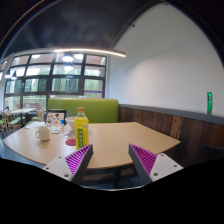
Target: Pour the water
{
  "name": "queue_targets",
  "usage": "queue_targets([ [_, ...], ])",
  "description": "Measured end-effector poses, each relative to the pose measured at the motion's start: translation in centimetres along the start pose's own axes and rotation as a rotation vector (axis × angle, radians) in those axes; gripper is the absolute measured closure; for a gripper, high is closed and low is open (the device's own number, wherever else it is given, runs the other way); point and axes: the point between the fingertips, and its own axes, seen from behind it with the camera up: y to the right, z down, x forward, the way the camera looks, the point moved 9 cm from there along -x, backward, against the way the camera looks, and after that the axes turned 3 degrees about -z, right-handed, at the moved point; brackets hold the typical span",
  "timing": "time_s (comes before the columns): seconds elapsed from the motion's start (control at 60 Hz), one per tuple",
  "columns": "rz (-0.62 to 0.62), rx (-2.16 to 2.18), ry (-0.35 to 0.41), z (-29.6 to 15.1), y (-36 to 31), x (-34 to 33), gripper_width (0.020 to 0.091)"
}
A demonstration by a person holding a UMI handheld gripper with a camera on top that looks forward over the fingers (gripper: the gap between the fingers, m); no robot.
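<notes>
A handheld gripper (111,160) looks forward across a large, rounded wooden table (120,140) in a café-like room with big windows and a green upholstered bench (85,106) behind it. The two fingers, each with a purple pad (79,158), stand wide apart and hold nothing.

The task's things sit near the table's far left edge, well beyond the fingers. One clear plastic bottle (81,128) with a yellow cap and yellowish label stands upright, nearest the fingers and slightly beyond the left one. To its left, closer to the table's left edge, stands one white cup (41,131). Behind them, by the table's back edge, is what looks like a small clear container (55,121); too small to identify.

The step in hand appears to be the approach to the bottle. To do it well, the person would likely carry the gripper forward and leftward until the bottle stands between the open fingers, close on its body below the cap at a firm, level height, and lift straight up before tilting towards the cup. The cap appears to be on, which would block pouring.

Counted: one bottle, one cup, one unclear container, one table, one bench. One green bottle-like object (209,102) stands on a ledge along the right-hand wall.
</notes>
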Motion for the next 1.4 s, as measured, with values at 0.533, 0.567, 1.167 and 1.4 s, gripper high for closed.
queue_targets([
  [0.533, -0.113, 0.004, 0.03, -0.2, -8.9, 11.1, 0.0276],
  [0.567, -0.127, 0.014, 0.032, -0.2, -9.8, 12.1, 0.0277],
  [1.167, 0.1, 0.016, 0.025, 0.1, -13.9, 24.5, 0.0787],
  [1.4, 0.142, -0.347, 0.067, -7.8, -20.3, 23.8, 0.0788],
])
